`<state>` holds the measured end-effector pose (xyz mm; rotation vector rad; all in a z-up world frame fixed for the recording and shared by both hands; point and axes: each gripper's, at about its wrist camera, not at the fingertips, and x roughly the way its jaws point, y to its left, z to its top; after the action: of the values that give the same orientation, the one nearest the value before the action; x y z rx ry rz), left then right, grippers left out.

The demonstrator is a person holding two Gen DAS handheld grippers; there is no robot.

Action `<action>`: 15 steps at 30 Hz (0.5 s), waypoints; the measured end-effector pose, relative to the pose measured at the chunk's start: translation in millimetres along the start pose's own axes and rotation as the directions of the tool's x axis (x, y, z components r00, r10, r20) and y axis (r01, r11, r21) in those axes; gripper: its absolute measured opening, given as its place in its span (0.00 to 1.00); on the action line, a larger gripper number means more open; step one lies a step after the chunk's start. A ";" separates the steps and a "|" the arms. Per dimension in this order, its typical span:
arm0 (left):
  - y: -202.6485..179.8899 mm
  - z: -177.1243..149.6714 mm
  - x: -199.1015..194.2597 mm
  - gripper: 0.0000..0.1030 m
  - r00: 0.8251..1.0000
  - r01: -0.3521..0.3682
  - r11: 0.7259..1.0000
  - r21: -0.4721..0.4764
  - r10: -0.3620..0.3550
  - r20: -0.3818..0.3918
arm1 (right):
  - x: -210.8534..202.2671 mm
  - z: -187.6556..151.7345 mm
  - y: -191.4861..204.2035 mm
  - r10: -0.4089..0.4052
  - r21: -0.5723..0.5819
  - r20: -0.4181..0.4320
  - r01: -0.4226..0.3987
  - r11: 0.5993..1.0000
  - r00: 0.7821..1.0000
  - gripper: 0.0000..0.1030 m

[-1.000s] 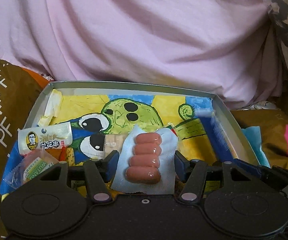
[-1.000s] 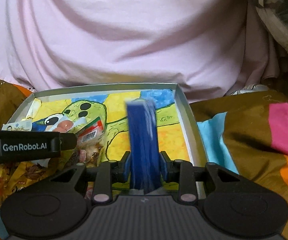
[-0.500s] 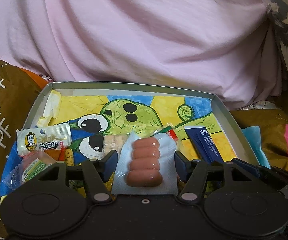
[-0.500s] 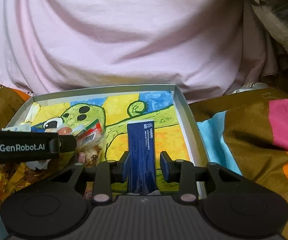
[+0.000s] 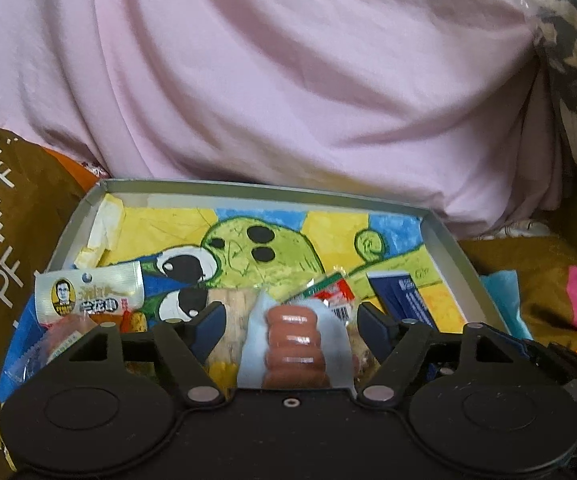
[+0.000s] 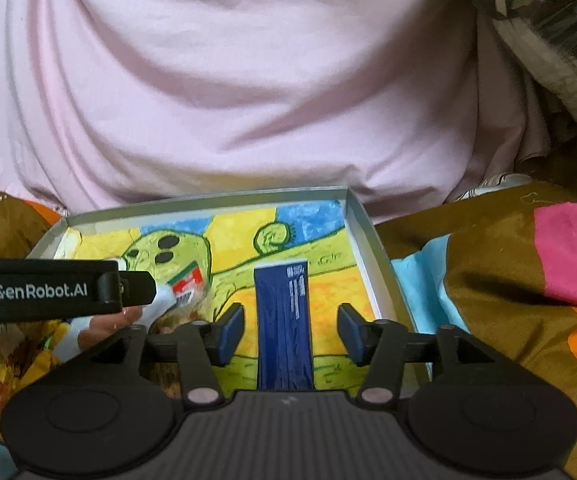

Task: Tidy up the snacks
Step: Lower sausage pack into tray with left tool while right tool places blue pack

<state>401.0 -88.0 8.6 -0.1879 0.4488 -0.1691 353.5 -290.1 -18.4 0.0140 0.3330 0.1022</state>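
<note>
A shallow grey box (image 5: pixel 454 248) with a cartoon drawing on its floor lies on the bed. My left gripper (image 5: pixel 290 322) is opening; a clear pack of small sausages (image 5: pixel 294 340) lies between its jaws, and the pads stand apart from it. My right gripper (image 6: pixel 290 326) is opening too, and a dark blue packet (image 6: pixel 284 320) lies flat on the box floor between its spread jaws, untouched. That blue packet (image 5: pixel 402 296) also shows in the left wrist view. The left gripper's black body (image 6: pixel 48 290) crosses the right wrist view at left.
Several other snacks crowd the box's left side: a silver packet with a man's picture (image 5: pixel 88 294), a red and green packet (image 5: pixel 330 290), a wafer pack (image 5: pixel 234 312). A pink cloth (image 5: pixel 288 80) rises behind the box. A brown patterned blanket (image 6: pixel 508 280) surrounds it.
The right gripper let go of the blue packet, which dropped from upright to flat in the box. The left jaws spread away from the sausage pack, which sank lower.
</note>
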 end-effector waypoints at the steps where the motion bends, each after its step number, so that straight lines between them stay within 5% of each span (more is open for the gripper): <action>1: 0.6 1.2 -0.2 0.73 1.000 -0.001 1.000 -0.004 0.001 0.005 | -0.6 0.1 -0.3 -0.001 0.003 0.010 0.001 1.000 1.000 0.62; 4: 3.5 4.6 -0.3 0.83 1.000 -0.006 1.000 -0.015 0.006 0.023 | -2.0 0.9 -2.5 0.002 0.031 0.041 -0.003 1.000 0.999 0.70; 11: 11.4 7.8 -0.7 0.84 0.999 -0.007 1.000 -0.022 0.008 0.052 | -5.2 6.5 1.7 0.024 0.061 0.095 -0.030 0.998 0.995 0.83; 15: 15.4 8.6 -8.0 0.97 0.996 -0.017 0.999 -0.027 0.019 0.085 | -10.4 9.3 8.7 0.027 0.052 0.120 -0.033 0.998 0.992 0.92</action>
<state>399.6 -70.2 16.1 -0.2160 0.3677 -0.1371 345.9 -282.4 -6.0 0.0778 0.2164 0.1217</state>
